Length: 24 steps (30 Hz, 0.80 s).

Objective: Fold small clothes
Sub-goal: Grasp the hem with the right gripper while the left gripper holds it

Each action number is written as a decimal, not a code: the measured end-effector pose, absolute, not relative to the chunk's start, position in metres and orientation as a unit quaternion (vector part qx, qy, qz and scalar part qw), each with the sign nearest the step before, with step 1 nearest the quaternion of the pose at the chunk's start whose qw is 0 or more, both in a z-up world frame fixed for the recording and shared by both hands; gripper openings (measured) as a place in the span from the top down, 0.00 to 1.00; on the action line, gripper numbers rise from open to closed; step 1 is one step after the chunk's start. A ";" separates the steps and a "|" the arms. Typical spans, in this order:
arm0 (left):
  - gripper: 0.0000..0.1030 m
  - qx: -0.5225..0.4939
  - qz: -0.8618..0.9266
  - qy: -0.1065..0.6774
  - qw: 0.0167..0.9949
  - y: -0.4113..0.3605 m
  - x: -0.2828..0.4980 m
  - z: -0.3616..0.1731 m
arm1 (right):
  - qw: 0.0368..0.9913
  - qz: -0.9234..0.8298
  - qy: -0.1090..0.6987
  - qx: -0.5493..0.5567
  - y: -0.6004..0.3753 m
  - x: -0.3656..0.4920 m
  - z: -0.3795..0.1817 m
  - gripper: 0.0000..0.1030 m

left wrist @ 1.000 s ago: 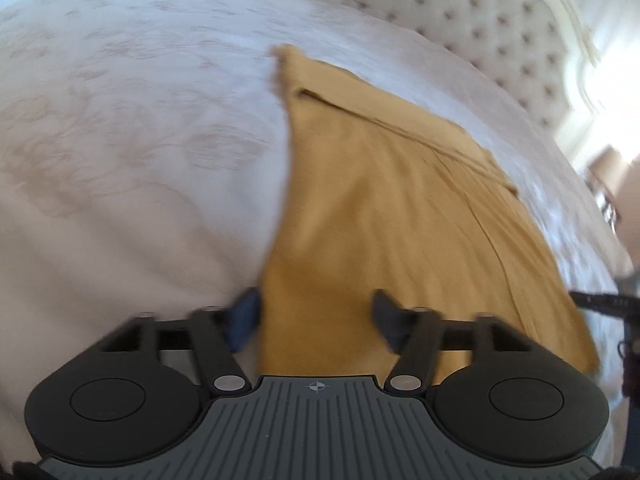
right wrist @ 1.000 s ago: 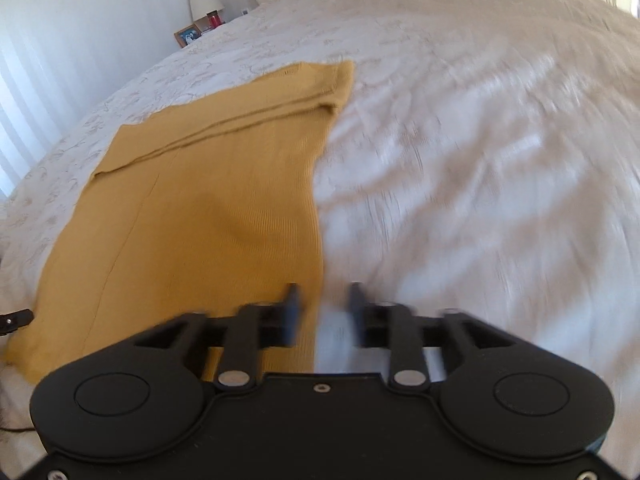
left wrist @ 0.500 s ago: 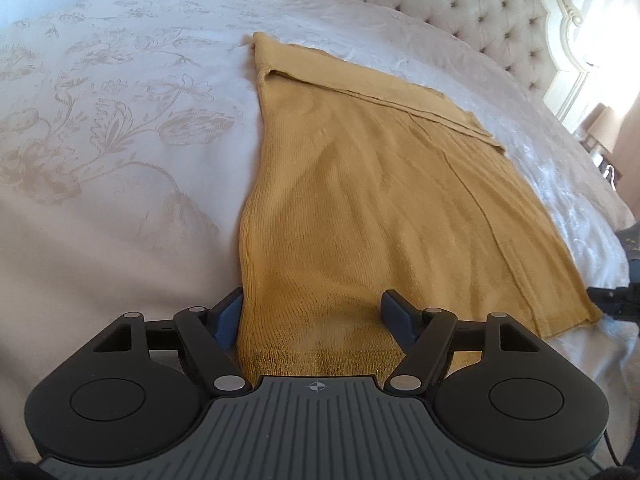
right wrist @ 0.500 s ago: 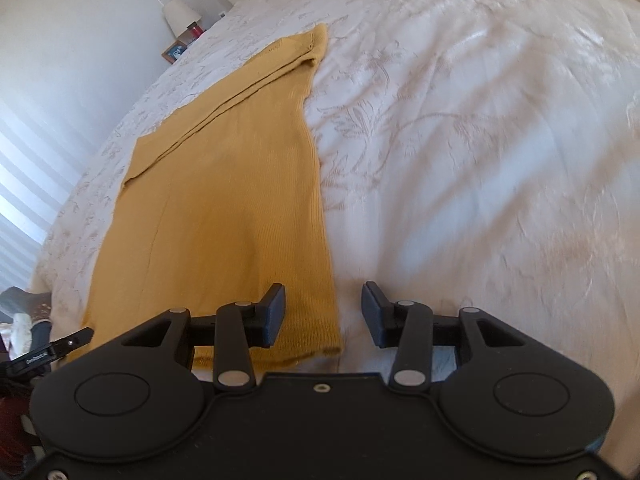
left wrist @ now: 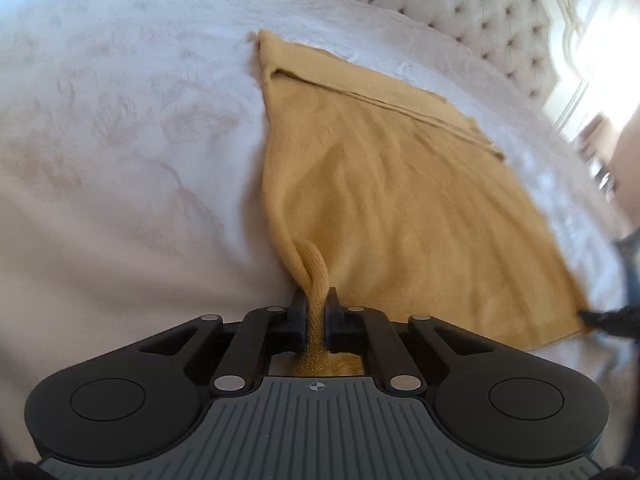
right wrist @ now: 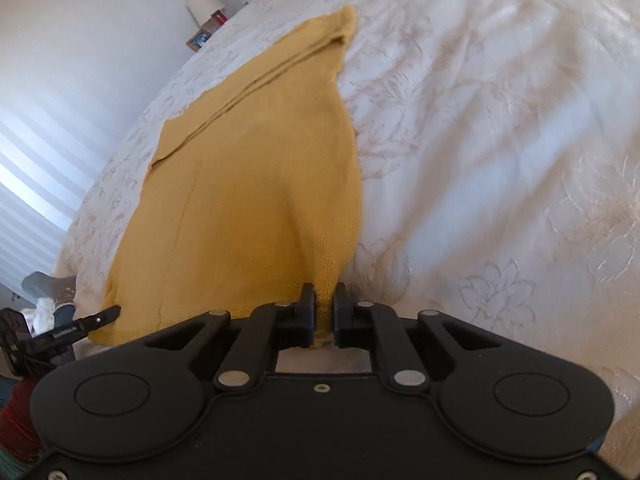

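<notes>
A mustard-yellow knit garment (left wrist: 392, 184) lies spread on a white embroidered bedspread (left wrist: 120, 152). My left gripper (left wrist: 315, 312) is shut on the garment's near left corner, and the cloth bunches into a ridge between the fingers. My right gripper (right wrist: 323, 312) is shut on the garment's (right wrist: 256, 184) near right corner, which is pulled up off the bedspread (right wrist: 500, 140). The far end of the garment has a folded-over band and lies flat. Each gripper's tip shows at the edge of the other's view.
A tufted cream headboard (left wrist: 460, 12) stands at the far right in the left wrist view. A lamp and small framed items (right wrist: 208, 12) sit on a bedside stand by the wall. The bedspread stretches wide on both sides of the garment.
Both grippers have closed on the near corners of the garment. The hem has lifted and the cloth now pulls into ridges toward the fingers.
</notes>
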<state>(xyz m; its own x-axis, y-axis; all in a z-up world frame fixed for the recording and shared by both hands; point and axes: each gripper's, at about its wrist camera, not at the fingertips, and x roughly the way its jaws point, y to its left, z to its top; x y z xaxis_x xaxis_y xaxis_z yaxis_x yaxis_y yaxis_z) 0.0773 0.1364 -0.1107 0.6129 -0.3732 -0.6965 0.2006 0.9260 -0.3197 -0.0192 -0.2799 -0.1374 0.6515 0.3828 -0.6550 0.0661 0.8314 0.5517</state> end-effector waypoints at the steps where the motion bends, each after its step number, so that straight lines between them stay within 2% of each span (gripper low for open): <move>1: 0.93 -0.107 -0.160 0.407 0.893 0.137 0.075 -0.109 | 0.872 0.090 0.400 0.268 -0.279 -0.021 -0.134 0.85; 11: 0.93 -0.117 -0.176 0.338 0.917 0.133 0.070 -0.066 | 0.902 0.100 0.322 0.270 -0.291 -0.013 -0.088 0.86; 24: 0.93 -0.153 -0.178 0.268 0.934 0.128 0.130 -0.018 | 0.912 0.102 0.263 0.298 -0.308 0.056 -0.058 0.86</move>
